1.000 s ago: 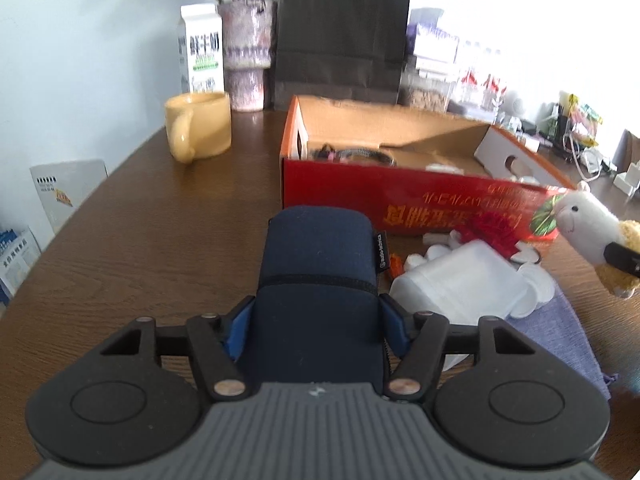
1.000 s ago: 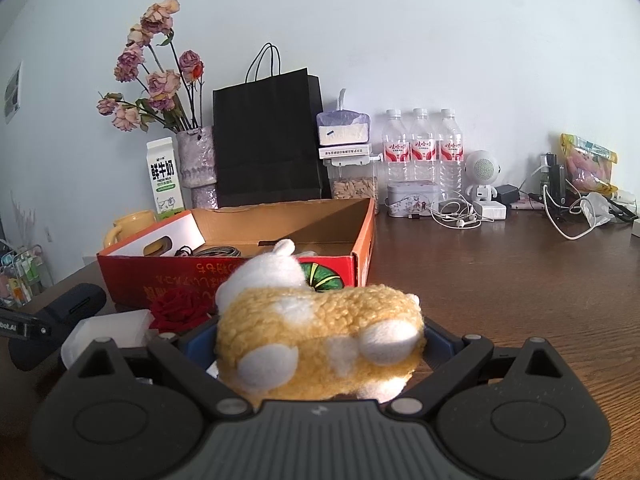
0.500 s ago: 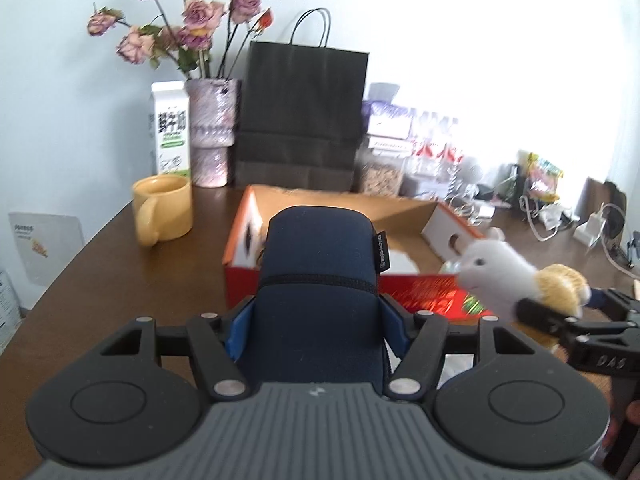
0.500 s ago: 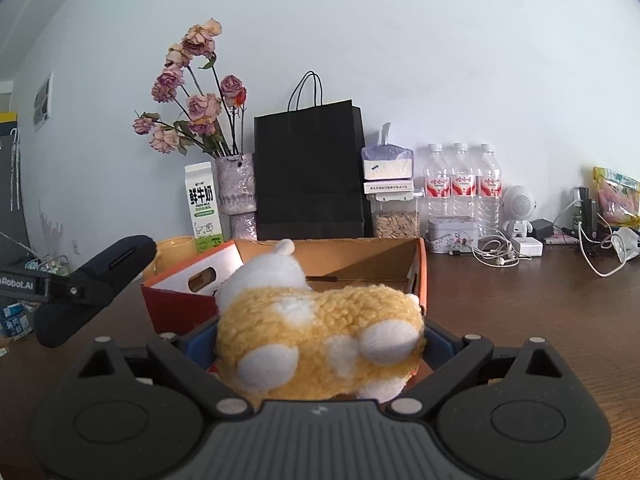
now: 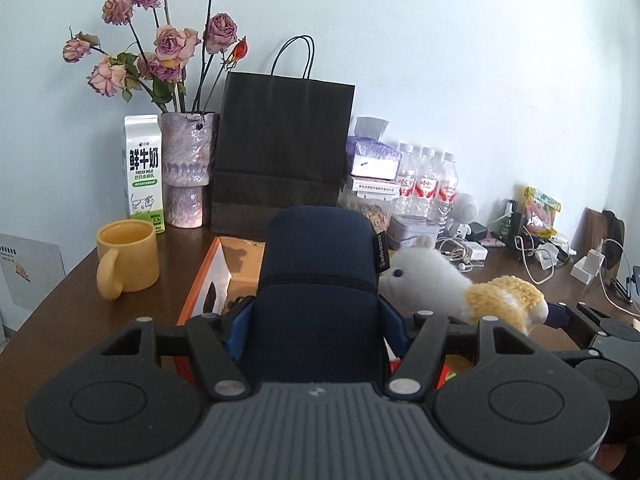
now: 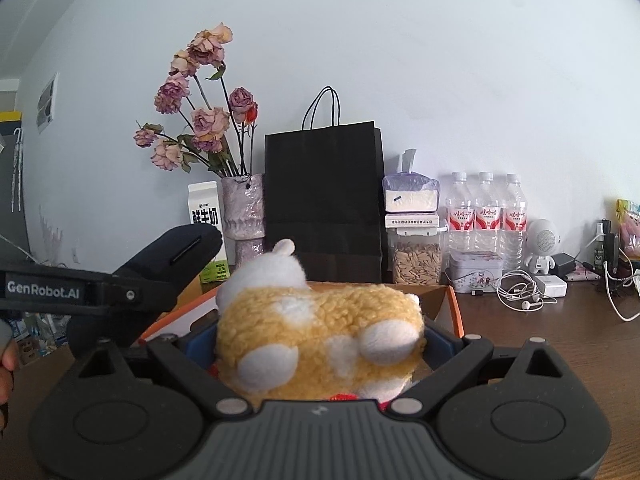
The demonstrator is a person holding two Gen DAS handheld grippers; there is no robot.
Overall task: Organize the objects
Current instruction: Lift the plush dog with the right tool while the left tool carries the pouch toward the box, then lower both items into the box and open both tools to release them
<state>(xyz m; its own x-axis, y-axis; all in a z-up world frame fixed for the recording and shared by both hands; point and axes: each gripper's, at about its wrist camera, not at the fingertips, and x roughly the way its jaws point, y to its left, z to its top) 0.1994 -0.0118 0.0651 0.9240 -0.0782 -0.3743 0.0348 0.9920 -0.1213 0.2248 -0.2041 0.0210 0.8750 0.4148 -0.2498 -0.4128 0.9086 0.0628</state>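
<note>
Rising off the worktop, both hand-held grippers now carry loads above the orange cardboard box: left hand-held gripper clamps a navy zipped pouch, right hand-held gripper squeezes a yellow-and-white plush animal, ready for boxing.

A dark navy, soft fabric zippered case sits clamped between the left gripper's fingers, projecting forward past them. A fluffy yellow-and-white plush animal toy is pinched between the right gripper's fingers, white head pointing forward.
</note>
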